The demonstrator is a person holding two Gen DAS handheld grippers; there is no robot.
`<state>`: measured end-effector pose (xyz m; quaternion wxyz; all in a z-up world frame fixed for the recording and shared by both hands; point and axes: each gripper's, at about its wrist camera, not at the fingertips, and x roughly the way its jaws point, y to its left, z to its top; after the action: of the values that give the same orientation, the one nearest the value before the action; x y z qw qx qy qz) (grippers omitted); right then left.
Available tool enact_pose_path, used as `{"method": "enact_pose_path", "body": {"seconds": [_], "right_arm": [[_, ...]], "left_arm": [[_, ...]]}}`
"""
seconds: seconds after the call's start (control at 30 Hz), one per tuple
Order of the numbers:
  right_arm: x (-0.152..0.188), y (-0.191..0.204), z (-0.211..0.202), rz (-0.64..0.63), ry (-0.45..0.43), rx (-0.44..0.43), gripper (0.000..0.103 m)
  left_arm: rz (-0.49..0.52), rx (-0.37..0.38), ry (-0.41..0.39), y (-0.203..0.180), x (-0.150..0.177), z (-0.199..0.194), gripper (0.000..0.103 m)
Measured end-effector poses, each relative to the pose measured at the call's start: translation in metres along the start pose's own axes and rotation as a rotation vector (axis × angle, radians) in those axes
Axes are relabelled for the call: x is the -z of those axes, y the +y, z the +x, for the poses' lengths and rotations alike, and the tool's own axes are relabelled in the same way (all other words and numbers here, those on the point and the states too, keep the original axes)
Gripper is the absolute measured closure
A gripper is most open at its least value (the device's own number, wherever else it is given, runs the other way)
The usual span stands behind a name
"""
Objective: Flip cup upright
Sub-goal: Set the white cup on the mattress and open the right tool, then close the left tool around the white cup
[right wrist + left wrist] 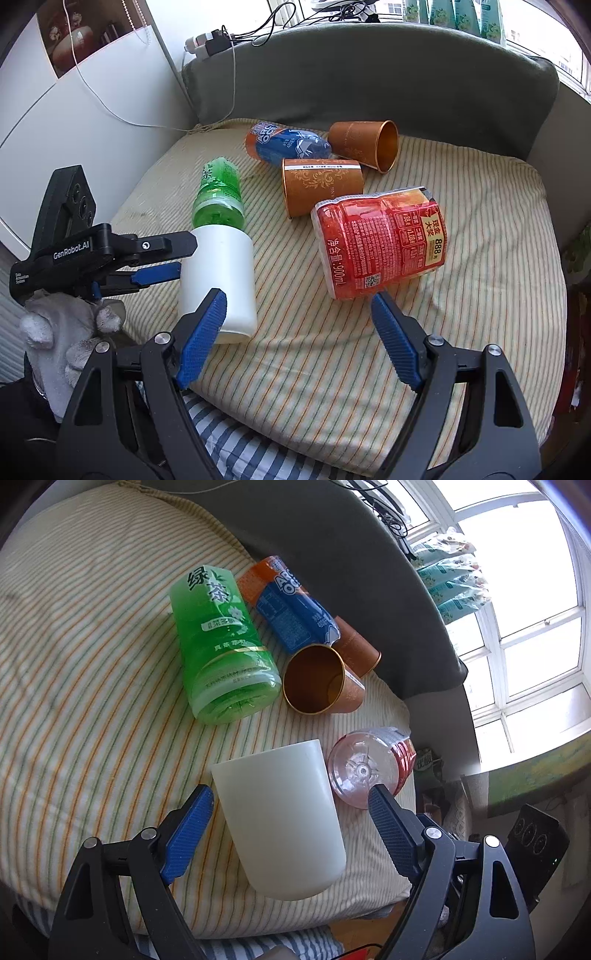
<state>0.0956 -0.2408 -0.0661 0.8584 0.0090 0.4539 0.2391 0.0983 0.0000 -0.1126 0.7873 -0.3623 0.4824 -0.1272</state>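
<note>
A white cup stands mouth-down on the striped cushion, its flat base on top. My left gripper is open with the cup between its blue fingers, not touching. In the right wrist view the cup stands at the left and the left gripper reaches it from the left. My right gripper is open and empty, above the cushion to the right of the cup.
Lying on the cushion: a green tea bottle, a blue-orange bottle, two copper paper cups and a red bottle. The grey sofa back rises behind. A window is at the right.
</note>
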Motion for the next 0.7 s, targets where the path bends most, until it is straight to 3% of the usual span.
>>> {"method": "enact_pose_path", "body": {"seconds": [0.2, 0.43, 0.7], "right_arm": [[0.004, -0.005, -0.002, 0.011, -0.004, 0.005, 0.02], [0.006, -0.011, 0.0, 0.026, -0.007, 0.017, 0.02], [0.007, -0.015, 0.0, 0.041, -0.01, 0.026, 0.02]], "left_arm": [[-0.014, -0.012, 0.005, 0.001, -0.005, 0.01, 0.019], [-0.009, -0.03, 0.012, 0.002, -0.007, 0.017, 0.031], [0.009, -0.036, -0.004, 0.001, -0.007, 0.019, 0.031]]}}
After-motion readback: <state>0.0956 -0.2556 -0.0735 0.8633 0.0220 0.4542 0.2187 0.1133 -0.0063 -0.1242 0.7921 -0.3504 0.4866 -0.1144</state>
